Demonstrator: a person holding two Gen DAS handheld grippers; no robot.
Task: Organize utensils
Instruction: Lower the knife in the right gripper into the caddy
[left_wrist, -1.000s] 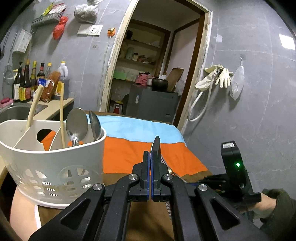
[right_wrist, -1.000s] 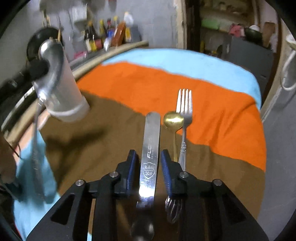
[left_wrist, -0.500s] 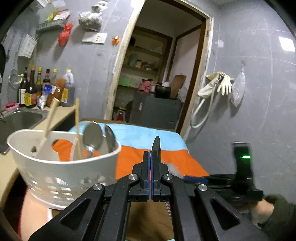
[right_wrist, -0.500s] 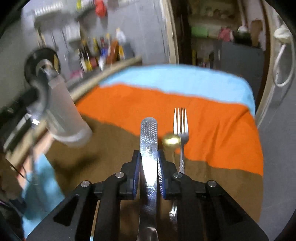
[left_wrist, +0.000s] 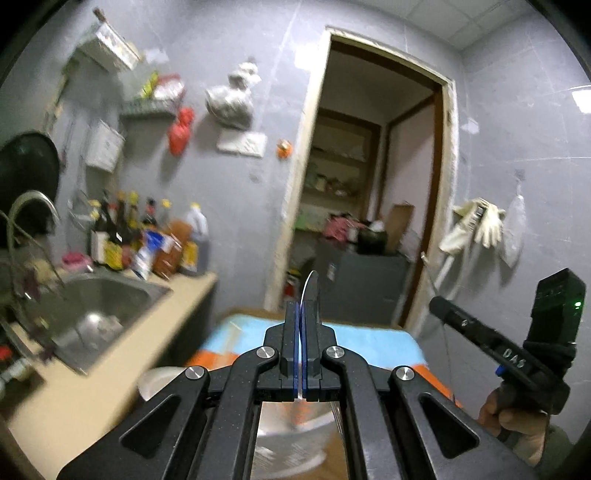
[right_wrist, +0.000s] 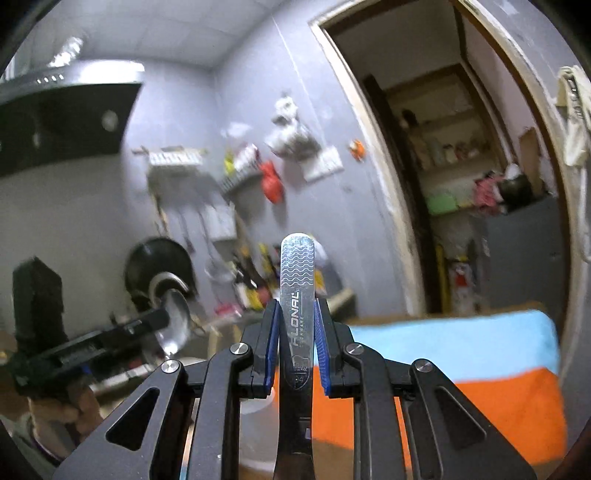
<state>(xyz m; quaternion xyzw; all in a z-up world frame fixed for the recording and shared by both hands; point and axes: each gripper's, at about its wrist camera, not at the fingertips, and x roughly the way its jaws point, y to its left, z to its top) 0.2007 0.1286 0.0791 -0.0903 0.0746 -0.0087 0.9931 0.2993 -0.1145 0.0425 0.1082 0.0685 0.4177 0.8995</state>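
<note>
My left gripper (left_wrist: 302, 332) is shut on a thin steel spoon seen edge-on (left_wrist: 310, 291); from the right wrist view its bowl (right_wrist: 175, 325) shows beyond the left gripper's tip. My right gripper (right_wrist: 295, 339) is shut on the flat steel handle of a knife (right_wrist: 297, 280), held raised and pointing up toward the wall. The right gripper also shows in the left wrist view (left_wrist: 491, 347) at the right. A blurred white rim, probably the utensil basket (left_wrist: 162, 380), sits low under the left gripper.
The table with its blue, orange and brown cloth (right_wrist: 480, 350) lies below both grippers. A steel sink (left_wrist: 96, 306) with a tap, and bottles (left_wrist: 147, 236) on the counter, stand at the left. A doorway (left_wrist: 369, 184) opens ahead.
Both grippers have risen and tilted upward. The right gripper closed on the knife and lifted it off the cloth. The basket has dropped almost out of the left view.
</note>
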